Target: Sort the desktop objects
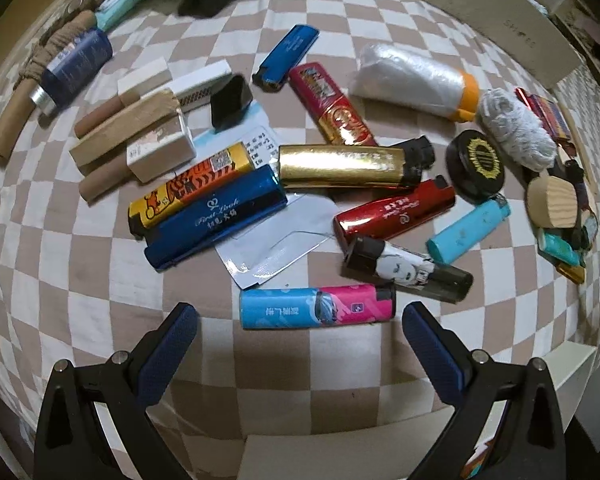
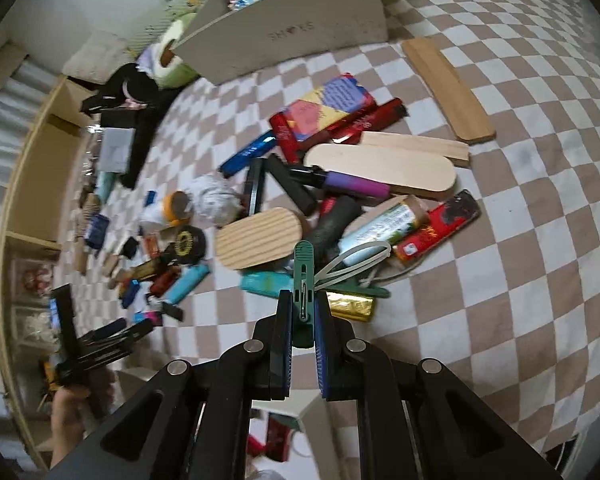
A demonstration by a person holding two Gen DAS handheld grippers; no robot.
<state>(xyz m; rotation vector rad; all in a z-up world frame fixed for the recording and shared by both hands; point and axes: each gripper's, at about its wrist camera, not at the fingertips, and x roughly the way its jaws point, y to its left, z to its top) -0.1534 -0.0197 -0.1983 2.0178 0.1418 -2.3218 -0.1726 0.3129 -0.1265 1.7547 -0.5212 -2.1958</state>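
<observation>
Left gripper [image 1: 300, 320]: fingers spread wide, empty, above pink-blue lighter [image 1: 318, 306] | right gripper [image 2: 303, 320]: clamped on green clothespin [image 2: 303, 280] | checkered cloth [image 2: 520, 240]: mixed heap mid-cloth, apparently mostly unsorted

A green clothes peg [image 2: 303, 280] stands upright, pinched between the right claw [image 2: 303, 312] pads. A blue-and-pink lighter [image 1: 318, 306] lies flat on the checked cloth, crosswise just ahead of the wide-spread left claw [image 1: 300, 320], black cap to the right.
</observation>
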